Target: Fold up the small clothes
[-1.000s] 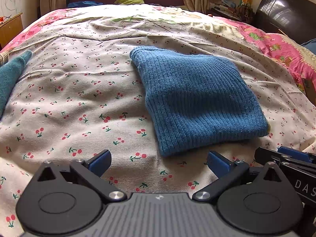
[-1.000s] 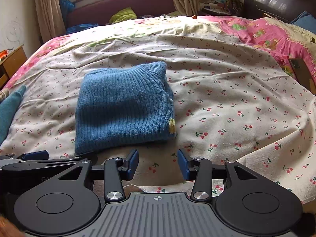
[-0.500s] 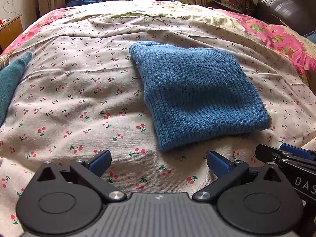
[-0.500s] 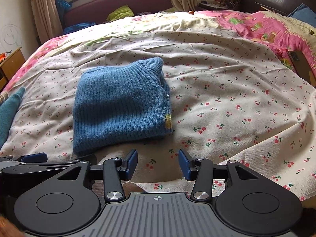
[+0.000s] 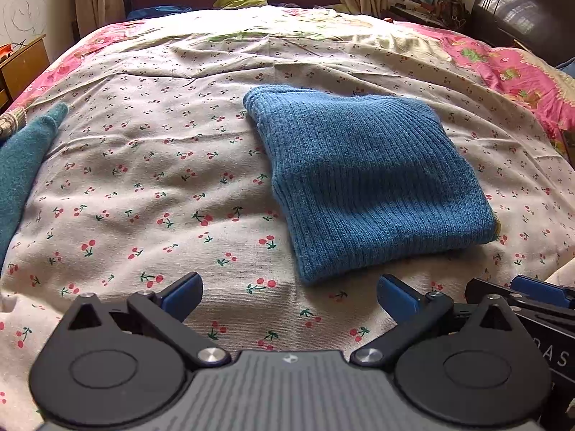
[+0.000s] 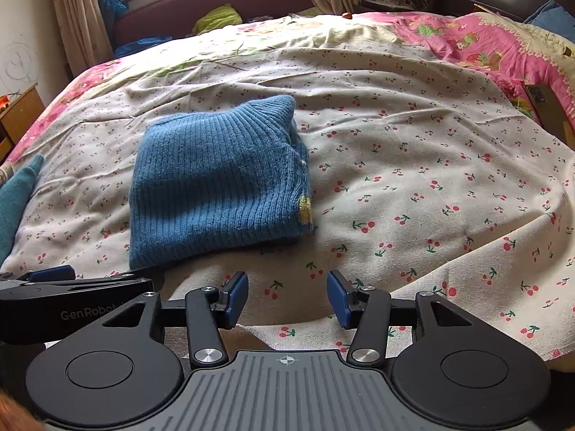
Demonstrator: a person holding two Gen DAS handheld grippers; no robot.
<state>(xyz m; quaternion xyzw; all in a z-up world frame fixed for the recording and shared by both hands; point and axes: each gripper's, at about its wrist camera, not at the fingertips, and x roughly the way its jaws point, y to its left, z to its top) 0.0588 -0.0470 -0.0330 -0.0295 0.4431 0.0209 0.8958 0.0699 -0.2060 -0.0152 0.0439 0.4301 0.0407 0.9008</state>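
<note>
— Blue knitted sweater [image 5: 363,186]: is it folded?
— It is seen folded near the bed's [image 5: 151,165] front edge; only the teal garment [image 5: 21,168] at the left edge seems left. Left gripper [image 5: 287,292] and right gripper [image 6: 287,296] are held apart, empty.

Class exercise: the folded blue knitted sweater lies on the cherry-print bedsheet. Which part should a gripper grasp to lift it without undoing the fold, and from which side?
Probably the near edge of the blue sweater, approached low from the front. The thick stacked layers there face both open grippers, left gripper and right gripper, so each could pinch one near corner.
</note>
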